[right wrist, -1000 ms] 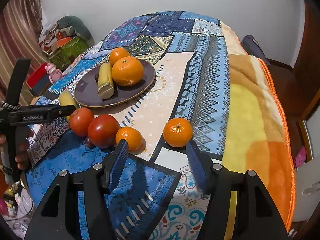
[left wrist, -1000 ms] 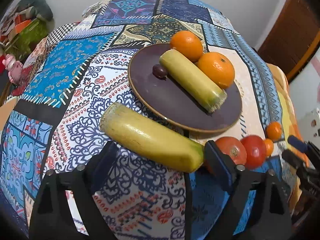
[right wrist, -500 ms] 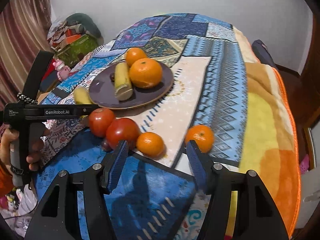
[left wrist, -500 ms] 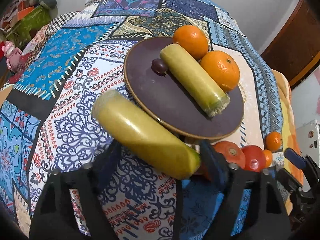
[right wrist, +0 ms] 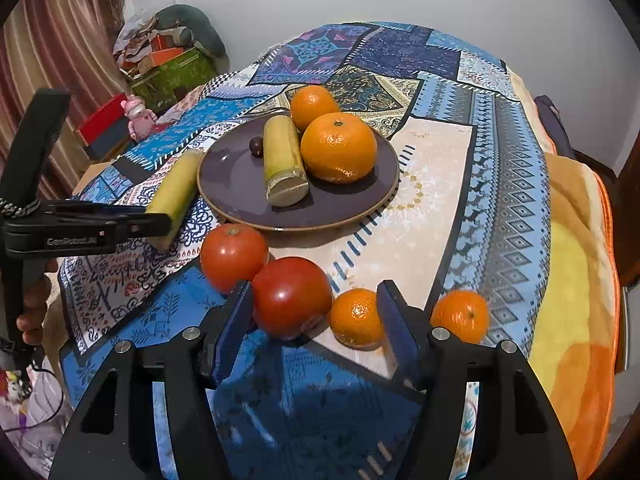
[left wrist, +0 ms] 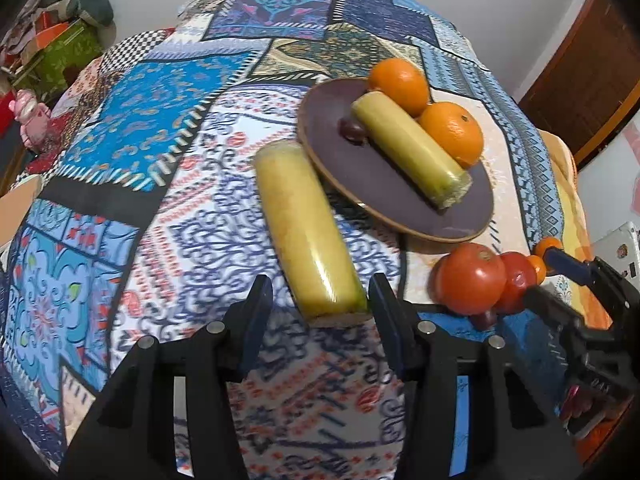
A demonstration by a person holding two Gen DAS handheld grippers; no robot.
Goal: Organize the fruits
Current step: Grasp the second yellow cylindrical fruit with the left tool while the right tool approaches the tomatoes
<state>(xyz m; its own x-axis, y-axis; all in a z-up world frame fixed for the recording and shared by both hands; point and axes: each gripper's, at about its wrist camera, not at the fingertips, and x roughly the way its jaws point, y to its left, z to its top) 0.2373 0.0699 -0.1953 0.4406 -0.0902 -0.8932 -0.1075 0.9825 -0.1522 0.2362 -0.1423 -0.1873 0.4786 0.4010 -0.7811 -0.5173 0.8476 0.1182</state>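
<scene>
Left gripper (left wrist: pixel 320 300): jaws closing around the near end of the yellow stalk (left wrist: pixel 304 228), not yet clamped. Right gripper (right wrist: pixel 316 316): jaws opening, empty, over tomato (right wrist: pixel 292 296) and tangerine (right wrist: pixel 354 316).

A patterned woven cloth (right wrist: pixel 436 168) is seen spread beyond the right gripper (right wrist: pixel 314 330), whose black plastic looks matt (its pads blue). A glossy tomato (right wrist: pixel 292 296) sits between its fingers; farther ahead a smooth, faintly shiny plate (right wrist: pixel 236 184) is seen.
</scene>
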